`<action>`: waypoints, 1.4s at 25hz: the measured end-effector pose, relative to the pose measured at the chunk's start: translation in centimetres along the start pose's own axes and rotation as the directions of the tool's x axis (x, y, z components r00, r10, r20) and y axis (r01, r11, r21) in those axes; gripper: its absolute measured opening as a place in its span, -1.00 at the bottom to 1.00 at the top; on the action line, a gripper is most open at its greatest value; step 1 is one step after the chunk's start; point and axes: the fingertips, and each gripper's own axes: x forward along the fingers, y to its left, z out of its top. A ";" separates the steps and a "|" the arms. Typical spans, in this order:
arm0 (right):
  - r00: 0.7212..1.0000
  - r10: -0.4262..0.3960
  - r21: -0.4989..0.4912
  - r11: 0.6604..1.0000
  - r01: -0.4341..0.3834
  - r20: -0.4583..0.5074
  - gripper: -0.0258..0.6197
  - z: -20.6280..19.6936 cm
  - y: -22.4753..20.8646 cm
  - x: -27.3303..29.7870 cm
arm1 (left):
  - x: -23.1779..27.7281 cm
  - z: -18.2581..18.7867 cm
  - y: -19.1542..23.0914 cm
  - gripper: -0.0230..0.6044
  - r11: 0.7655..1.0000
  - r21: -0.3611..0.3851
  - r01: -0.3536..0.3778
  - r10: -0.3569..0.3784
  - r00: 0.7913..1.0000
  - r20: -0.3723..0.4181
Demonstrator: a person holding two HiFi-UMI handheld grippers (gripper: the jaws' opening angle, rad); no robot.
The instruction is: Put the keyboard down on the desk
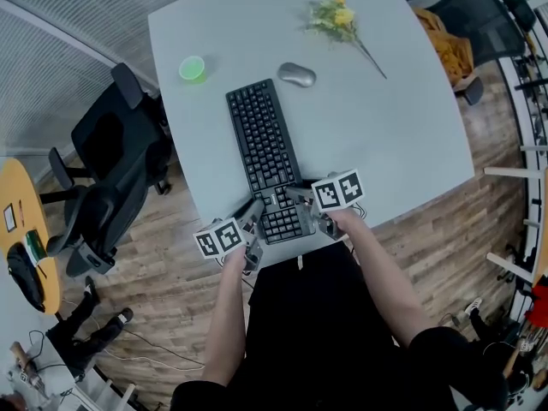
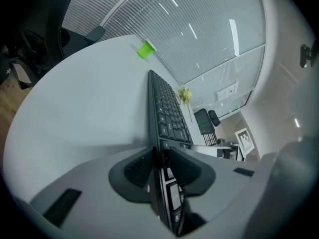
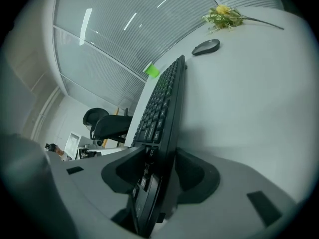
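A black keyboard lies lengthwise on the pale grey desk, its near end at the front edge. My left gripper is at the keyboard's near left corner, and in the left gripper view both pads press on the keyboard edge. My right gripper is at the near right corner. In the right gripper view the keyboard stands between the jaws, and the right-hand pad shows a thin gap to it.
Beyond the keyboard lie a grey mouse, a small green cup and a sprig of yellow flowers. A black office chair stands left of the desk, another chair at the far right. A round wooden table is at the left.
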 end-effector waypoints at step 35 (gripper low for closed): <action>0.989 -0.143 -0.102 0.985 0.140 -0.024 -0.26 -0.7 -1.3 0.9 | 1.2 -1.1 1.8 -0.62 0.993 -0.005 -0.121 0.121 0.990 -0.075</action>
